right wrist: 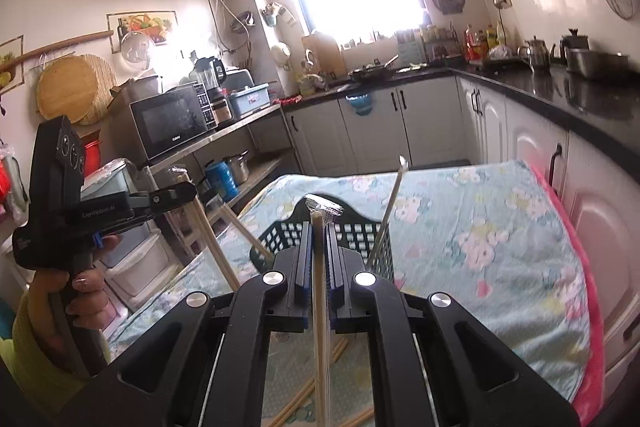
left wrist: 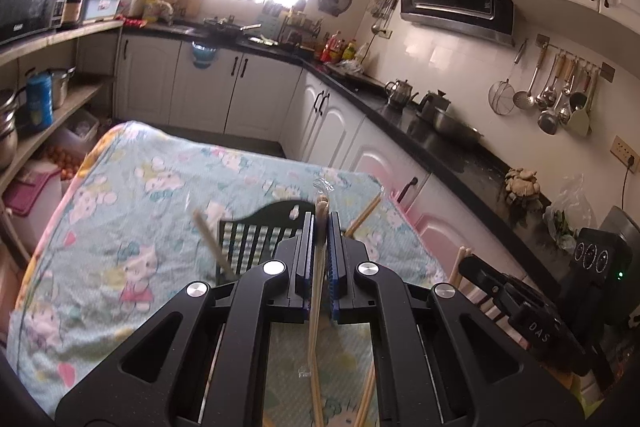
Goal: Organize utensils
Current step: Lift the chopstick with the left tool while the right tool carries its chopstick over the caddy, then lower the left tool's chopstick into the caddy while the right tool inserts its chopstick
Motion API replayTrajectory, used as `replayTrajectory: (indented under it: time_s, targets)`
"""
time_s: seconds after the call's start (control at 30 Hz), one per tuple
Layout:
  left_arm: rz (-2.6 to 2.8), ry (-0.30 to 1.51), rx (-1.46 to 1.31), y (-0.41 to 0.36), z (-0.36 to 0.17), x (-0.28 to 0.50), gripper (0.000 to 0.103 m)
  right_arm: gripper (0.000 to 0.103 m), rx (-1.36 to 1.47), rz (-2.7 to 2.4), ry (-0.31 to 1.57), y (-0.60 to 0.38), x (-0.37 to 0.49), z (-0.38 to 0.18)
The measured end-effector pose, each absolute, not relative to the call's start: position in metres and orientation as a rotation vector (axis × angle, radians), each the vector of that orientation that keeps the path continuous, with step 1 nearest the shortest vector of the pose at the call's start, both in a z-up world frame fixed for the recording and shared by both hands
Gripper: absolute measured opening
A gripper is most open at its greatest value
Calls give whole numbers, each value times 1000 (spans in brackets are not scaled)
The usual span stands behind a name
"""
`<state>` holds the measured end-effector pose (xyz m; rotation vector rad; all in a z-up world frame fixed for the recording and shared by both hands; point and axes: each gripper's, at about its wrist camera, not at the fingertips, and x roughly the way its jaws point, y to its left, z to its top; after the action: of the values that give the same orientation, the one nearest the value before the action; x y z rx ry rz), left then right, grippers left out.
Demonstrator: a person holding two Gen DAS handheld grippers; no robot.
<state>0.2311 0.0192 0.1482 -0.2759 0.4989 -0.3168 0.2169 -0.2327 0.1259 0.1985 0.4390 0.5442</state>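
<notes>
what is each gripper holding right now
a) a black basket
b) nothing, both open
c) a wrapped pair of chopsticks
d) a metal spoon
c: the left gripper and right gripper are each shut on wrapped chopsticks, above the black basket.

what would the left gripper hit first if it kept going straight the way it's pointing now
Most likely the black basket: it sits right ahead of the left gripper, which is shut on wrapped chopsticks. Their tips would probably meet the basket's rim first, though depth is hard to judge.

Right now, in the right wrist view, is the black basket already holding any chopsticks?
Yes: chopsticks stand in the black basket ahead of the right gripper.
</notes>
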Motion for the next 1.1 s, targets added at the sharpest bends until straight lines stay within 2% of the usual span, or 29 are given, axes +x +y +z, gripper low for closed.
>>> replayTrajectory:
  time_s: [0.57, 1.1]
  targets:
    - [-266, 336, -260, 10, 199, 273, 2, 6, 178, 514, 288, -221, 262, 178]
    - [-232, 326, -258, 2, 167, 297, 2, 6, 169, 441, 175, -213, 301, 188]
